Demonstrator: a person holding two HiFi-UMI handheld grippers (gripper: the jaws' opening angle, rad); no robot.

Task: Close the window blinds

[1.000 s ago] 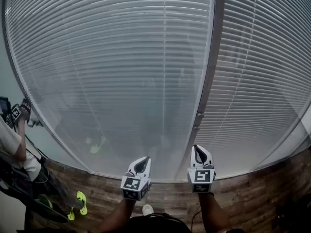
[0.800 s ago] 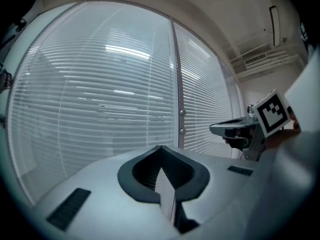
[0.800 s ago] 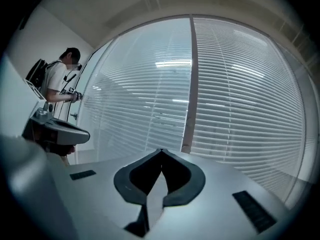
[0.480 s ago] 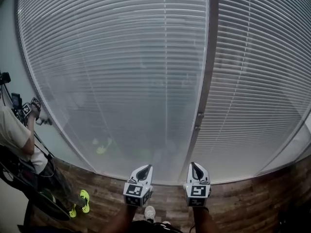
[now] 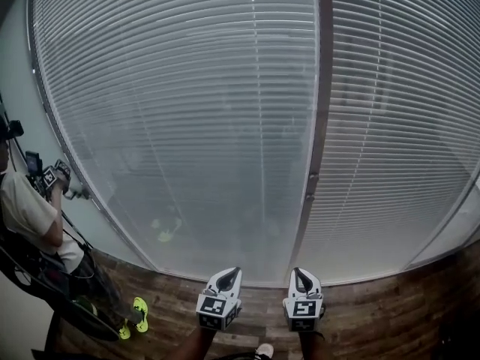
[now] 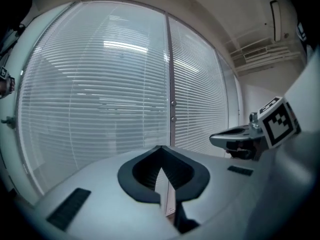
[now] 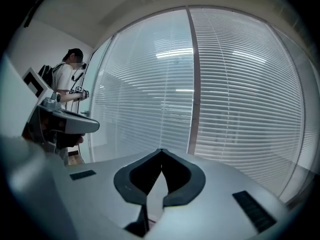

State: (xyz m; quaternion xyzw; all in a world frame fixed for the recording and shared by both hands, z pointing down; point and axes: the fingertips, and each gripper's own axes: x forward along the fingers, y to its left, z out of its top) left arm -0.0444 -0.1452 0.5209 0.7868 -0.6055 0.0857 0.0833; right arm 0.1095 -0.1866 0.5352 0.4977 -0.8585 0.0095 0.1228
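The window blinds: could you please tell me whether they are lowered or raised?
Lowered: the window blinds hang all the way down to the floor.

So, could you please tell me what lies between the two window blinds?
A dark vertical window-frame post stands there, clearest in the head view.
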